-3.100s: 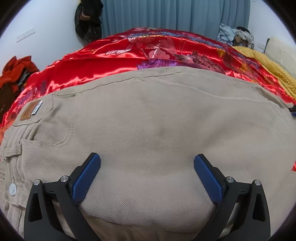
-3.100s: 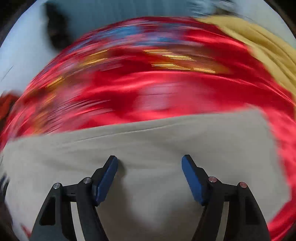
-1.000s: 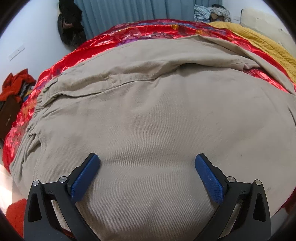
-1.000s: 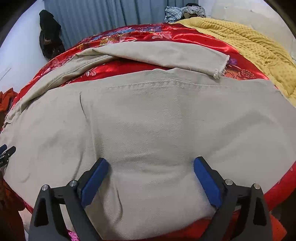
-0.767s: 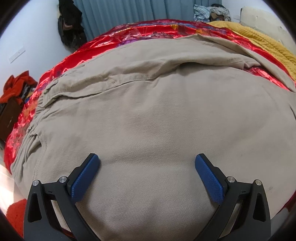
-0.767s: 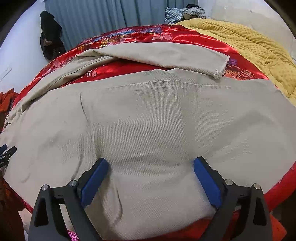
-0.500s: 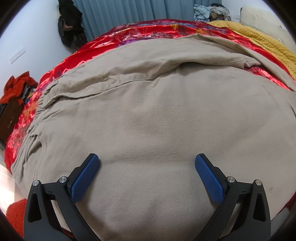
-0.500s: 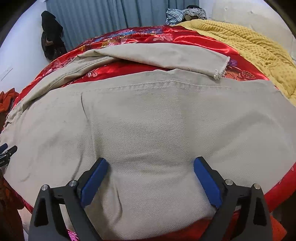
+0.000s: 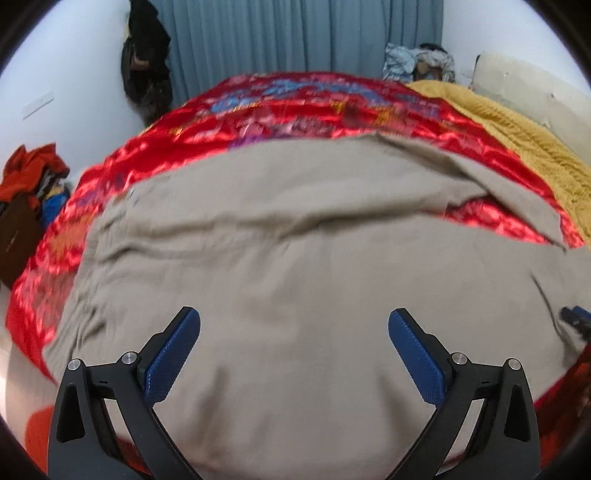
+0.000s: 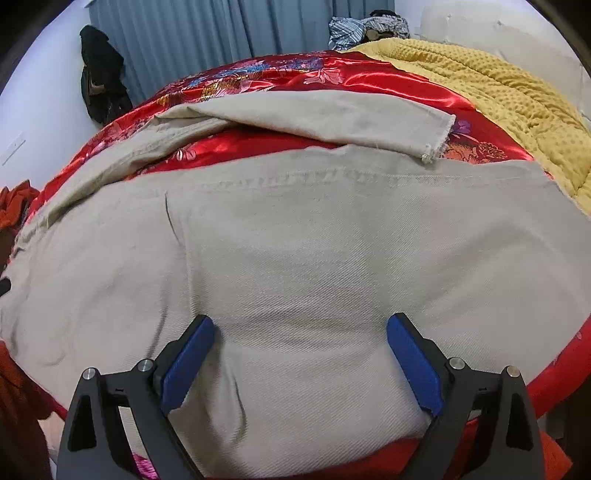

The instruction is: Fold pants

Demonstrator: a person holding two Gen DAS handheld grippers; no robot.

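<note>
Beige pants (image 9: 295, 258) lie spread on a red satin bedspread (image 9: 288, 103). The near leg (image 10: 314, 258) fills the right wrist view, and the far leg (image 10: 314, 114) lies behind it with its frayed hem at the right. My left gripper (image 9: 293, 332) is open, its blue pads wide apart over the cloth near the bed's front edge. My right gripper (image 10: 299, 332) is open over the near leg, holding nothing. The tip of the right gripper (image 9: 576, 317) shows at the right edge of the left wrist view.
A mustard knit blanket (image 10: 498, 96) covers the bed's right side. Blue curtains (image 9: 295, 40) hang behind. A dark garment (image 9: 147, 62) hangs at the back left wall. Red clothes (image 9: 29, 173) are piled at the left. Bundled clothes (image 10: 369, 26) lie at the far bed end.
The left wrist view has pulled back and is blurred, showing more bedspread and the curtains. The pants look more wrinkled at the left. The right gripper has barely moved.
</note>
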